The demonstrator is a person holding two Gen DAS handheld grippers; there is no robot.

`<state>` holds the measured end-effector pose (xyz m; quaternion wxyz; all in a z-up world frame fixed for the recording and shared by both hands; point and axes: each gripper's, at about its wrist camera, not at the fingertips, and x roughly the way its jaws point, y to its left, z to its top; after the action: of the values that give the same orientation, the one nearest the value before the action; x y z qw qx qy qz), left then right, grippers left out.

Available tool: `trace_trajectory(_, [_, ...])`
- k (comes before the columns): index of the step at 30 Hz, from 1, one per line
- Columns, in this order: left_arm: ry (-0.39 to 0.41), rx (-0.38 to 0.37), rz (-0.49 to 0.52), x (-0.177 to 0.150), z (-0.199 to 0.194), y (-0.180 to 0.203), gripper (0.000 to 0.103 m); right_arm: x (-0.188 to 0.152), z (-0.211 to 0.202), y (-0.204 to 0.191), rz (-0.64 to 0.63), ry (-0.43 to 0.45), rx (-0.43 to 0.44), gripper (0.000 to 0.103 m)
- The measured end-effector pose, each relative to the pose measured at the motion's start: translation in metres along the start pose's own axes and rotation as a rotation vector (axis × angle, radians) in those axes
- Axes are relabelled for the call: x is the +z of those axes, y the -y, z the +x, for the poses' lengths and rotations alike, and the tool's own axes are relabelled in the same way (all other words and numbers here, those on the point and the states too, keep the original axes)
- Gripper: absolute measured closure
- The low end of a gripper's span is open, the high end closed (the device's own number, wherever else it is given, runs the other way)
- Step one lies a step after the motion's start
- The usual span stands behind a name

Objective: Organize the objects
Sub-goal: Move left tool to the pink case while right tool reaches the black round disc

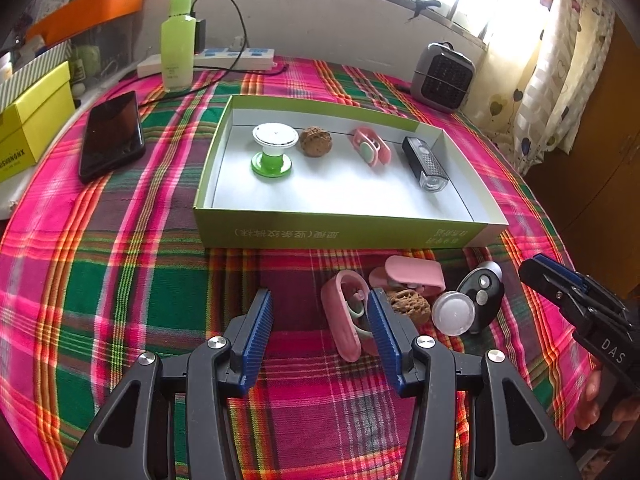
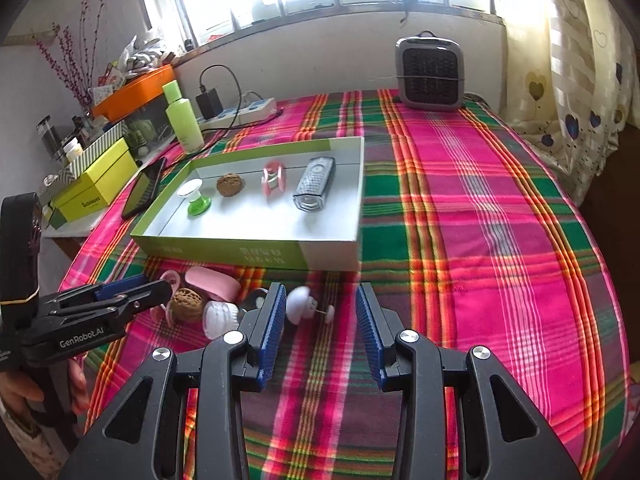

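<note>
Hiding behind gripper (image 1: 320,322) — walnut (image 1: 410,305), half-seen.

Four items in box (image 1: 340,236); loose cluster (image 1: 416,300) before it.

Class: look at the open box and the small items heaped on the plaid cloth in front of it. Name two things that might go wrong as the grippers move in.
1. The heap is tight: the walnut, pink stapler and white round cap touch or overlap, so the left gripper, open beside the pink oval piece, may knock neighbours.
2. The small white spool near the right gripper looks round and might roll off when nudged.
</note>
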<state>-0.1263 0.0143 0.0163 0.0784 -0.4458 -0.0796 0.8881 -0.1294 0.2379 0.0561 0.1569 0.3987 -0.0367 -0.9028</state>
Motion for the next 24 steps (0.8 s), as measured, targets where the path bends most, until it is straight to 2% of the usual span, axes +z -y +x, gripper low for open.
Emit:
trace_trajectory(13, [-0.006,-0.006,0.011,0.000,0.006,0.006,0.052,-0.003,0.011,0.001,0.011,-0.032,0.016,0.065])
trace_trajectory(24, [0.002,-0.015,0.009,-0.004,0.004,0.002,0.056,-0.010,0.015,-0.015,-0.023,-0.061,0.060,0.065])
